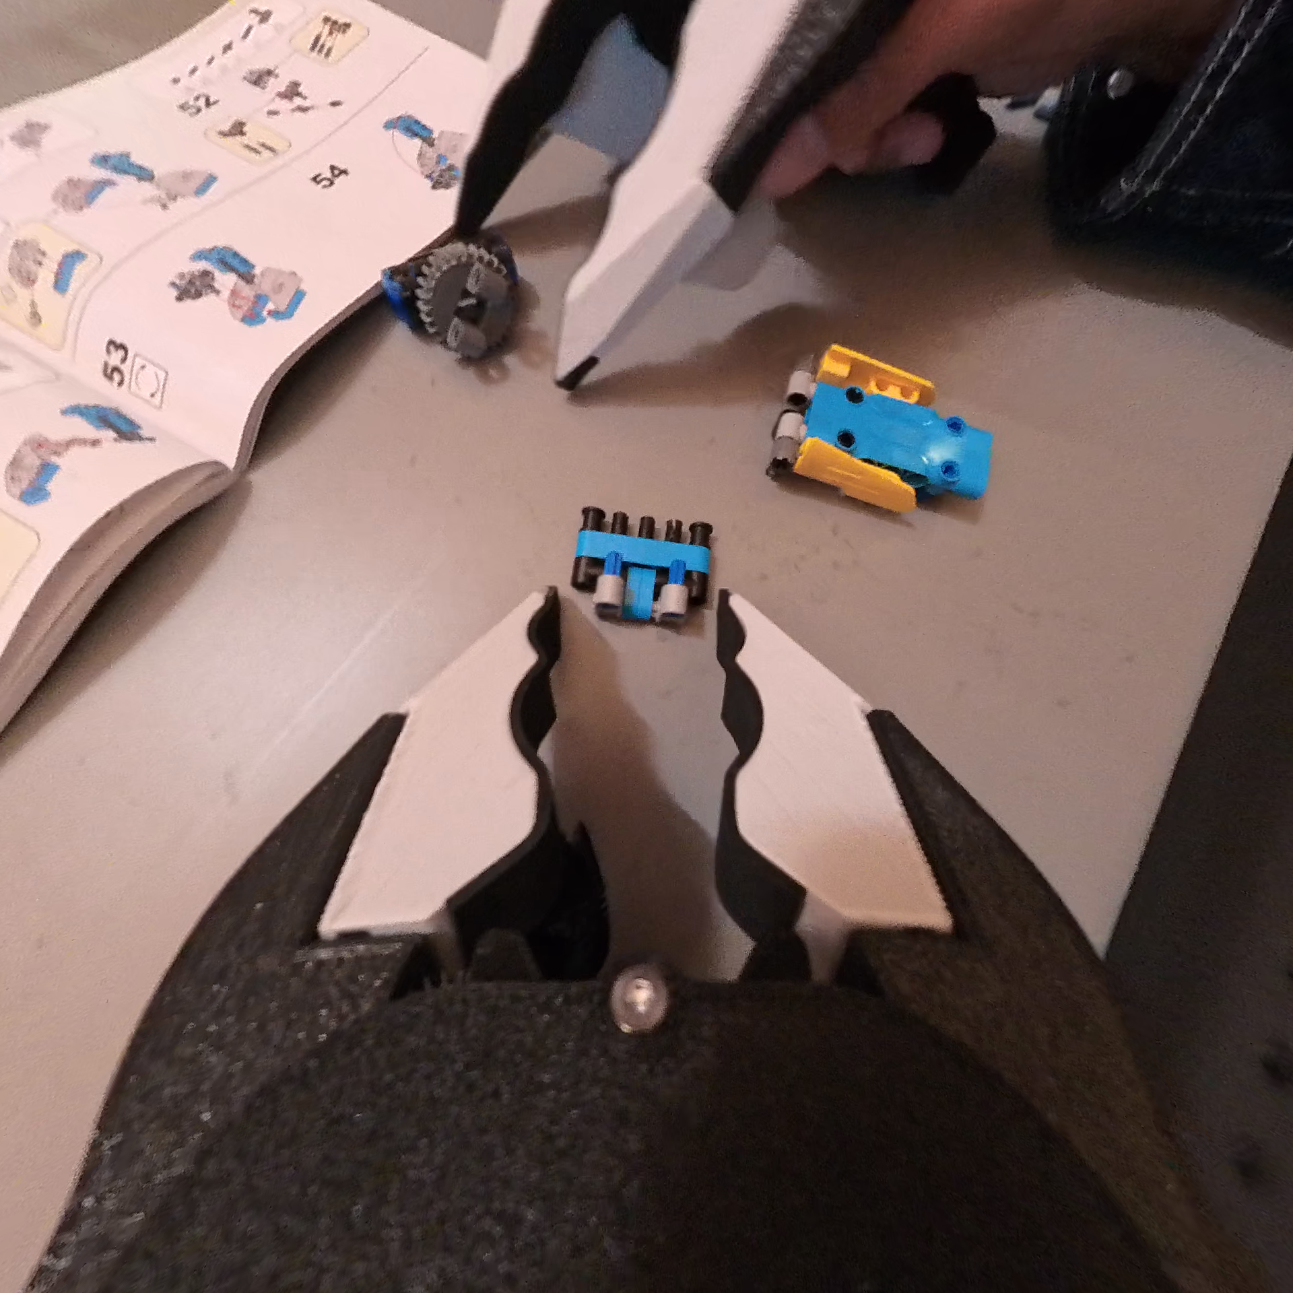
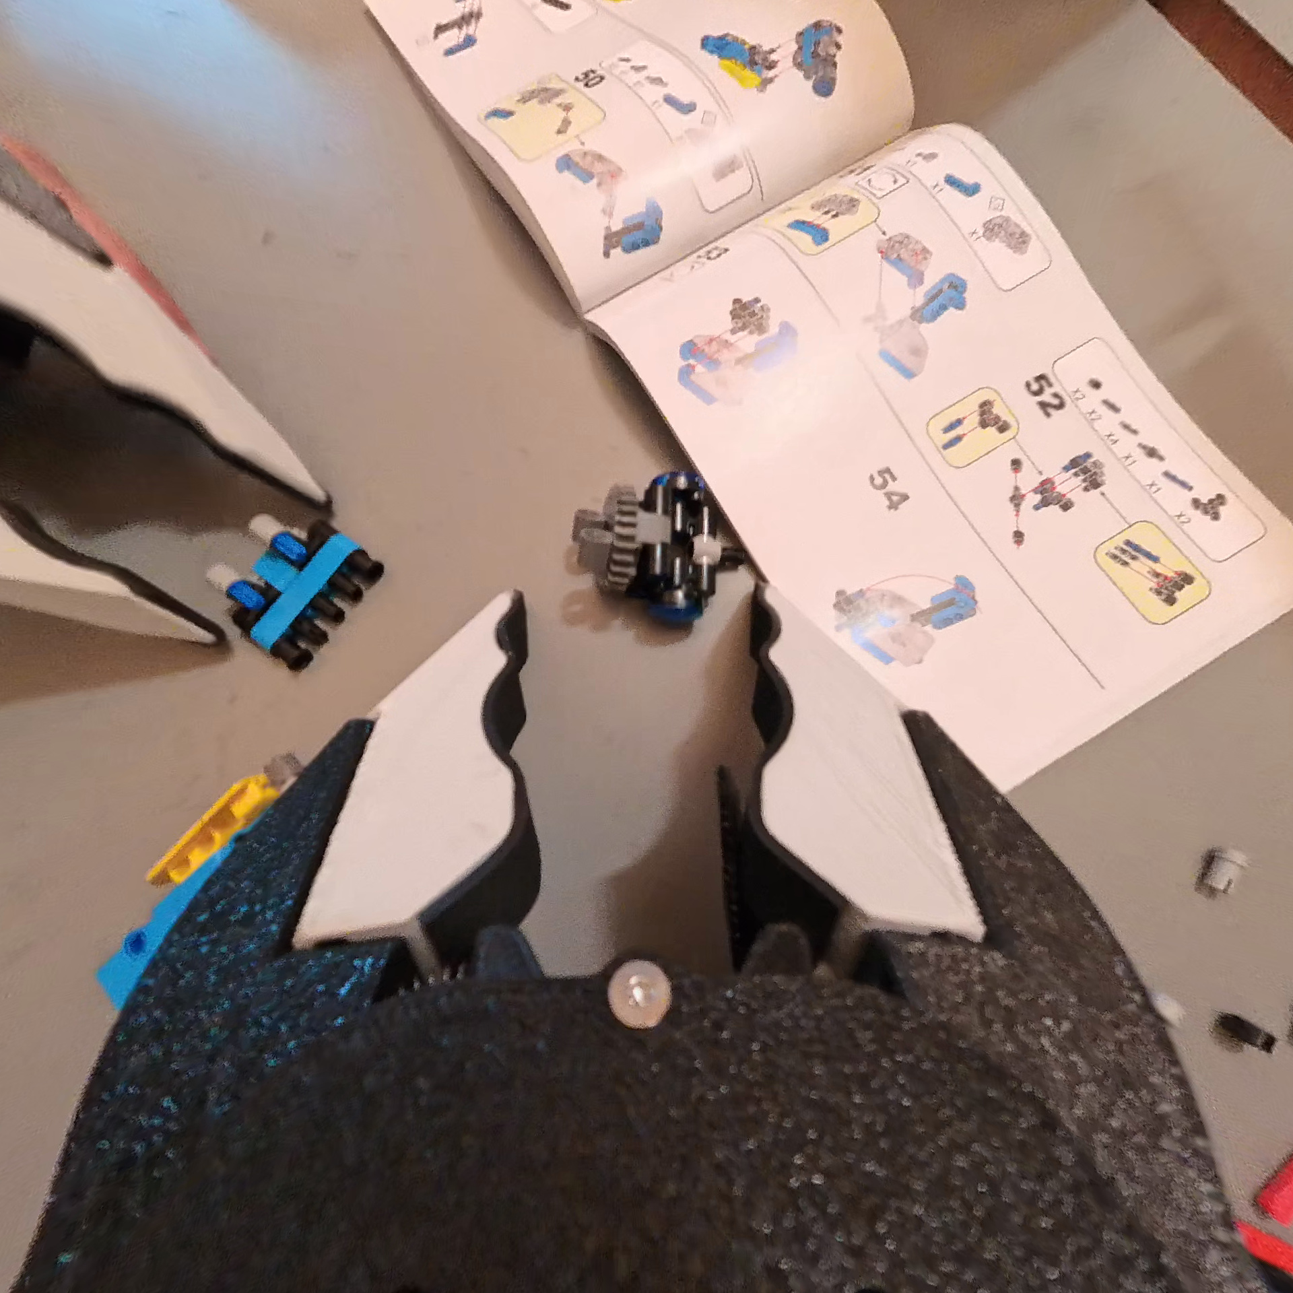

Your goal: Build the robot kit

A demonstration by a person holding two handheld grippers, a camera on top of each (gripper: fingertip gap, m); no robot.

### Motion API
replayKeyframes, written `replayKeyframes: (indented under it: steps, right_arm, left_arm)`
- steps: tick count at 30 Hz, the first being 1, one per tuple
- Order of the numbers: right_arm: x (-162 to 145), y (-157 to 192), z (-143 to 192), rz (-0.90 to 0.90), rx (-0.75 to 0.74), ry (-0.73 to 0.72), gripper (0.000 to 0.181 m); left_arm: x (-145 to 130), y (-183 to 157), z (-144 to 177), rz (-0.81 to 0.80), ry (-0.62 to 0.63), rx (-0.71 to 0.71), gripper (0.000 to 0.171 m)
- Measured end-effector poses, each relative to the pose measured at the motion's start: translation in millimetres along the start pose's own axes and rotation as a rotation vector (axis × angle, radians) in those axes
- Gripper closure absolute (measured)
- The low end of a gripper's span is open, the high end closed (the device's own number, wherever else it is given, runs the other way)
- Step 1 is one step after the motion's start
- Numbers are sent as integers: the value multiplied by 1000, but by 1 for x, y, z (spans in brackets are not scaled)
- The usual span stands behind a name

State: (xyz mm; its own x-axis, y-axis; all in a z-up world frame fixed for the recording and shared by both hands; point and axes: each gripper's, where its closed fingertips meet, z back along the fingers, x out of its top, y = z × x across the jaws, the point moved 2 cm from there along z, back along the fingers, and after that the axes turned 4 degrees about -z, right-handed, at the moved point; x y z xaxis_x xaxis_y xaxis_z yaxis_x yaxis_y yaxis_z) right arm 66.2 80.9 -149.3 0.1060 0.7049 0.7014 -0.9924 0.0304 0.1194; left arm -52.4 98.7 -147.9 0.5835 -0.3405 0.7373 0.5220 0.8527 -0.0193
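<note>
The left gripper [image 1: 638,595] is spread and empty, its tips just short of the blue beam [image 1: 642,570], a small brick piece with a row of black pins through it and two grey bushes on one side. It lies flat mid-tabletop, well in from every edge seen.

The right gripper [image 2: 638,595] is also spread and empty, its tips flanking the near side of the gear block [image 2: 654,549], which sits against the near edge of the open booklet [image 2: 944,434].

A blue and yellow build [image 1: 878,430] lies apart, toward the tabletop's right edge in the left wrist view.

Both small pieces look light, hard and smooth. They would likely skid if nudged, and press-fit pins may pop loose. The beam is probably best pinched across its flat blue bar, the gear block across its black body, clear of the teeth.
</note>
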Motion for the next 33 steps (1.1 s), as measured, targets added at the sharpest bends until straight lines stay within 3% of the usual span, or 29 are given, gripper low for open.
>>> replayKeyframes:
  steps: [6,8,12,14,18,21,24,27,29,33]
  right_arm:
    - [9,7,-5,151,-76,-8,145]
    - [12,15,3,297,-135,-42,146]
    - [14,29,19,756,-425,-78,147]
    - [13,35,18,881,-492,-62,147]
    - [29,48,30,960,-543,-174,147]
    - [41,63,42,1026,-600,-277,147]
    - [45,74,44,1114,-684,-290,147]
    - [45,81,42,1178,-741,-282,147]
    - [45,83,41,1188,-748,-279,147]
    - [46,83,37,1056,-664,-319,141]
  left_arm:
    - [2,1,-4,-83,11,36,134]
    - [0,8,-2,-67,12,63,139]
    - [-2,9,-1,-2,9,24,138]
    - [-2,9,-1,6,9,32,138]
    - [14,16,10,83,-88,31,122]
    - [44,16,25,250,-246,-135,111]
    - [64,9,34,361,-344,-331,108]
    - [67,9,29,388,-348,-335,121]
    - [61,13,25,370,-319,-284,142]
    - [55,18,27,316,-295,-232,144]
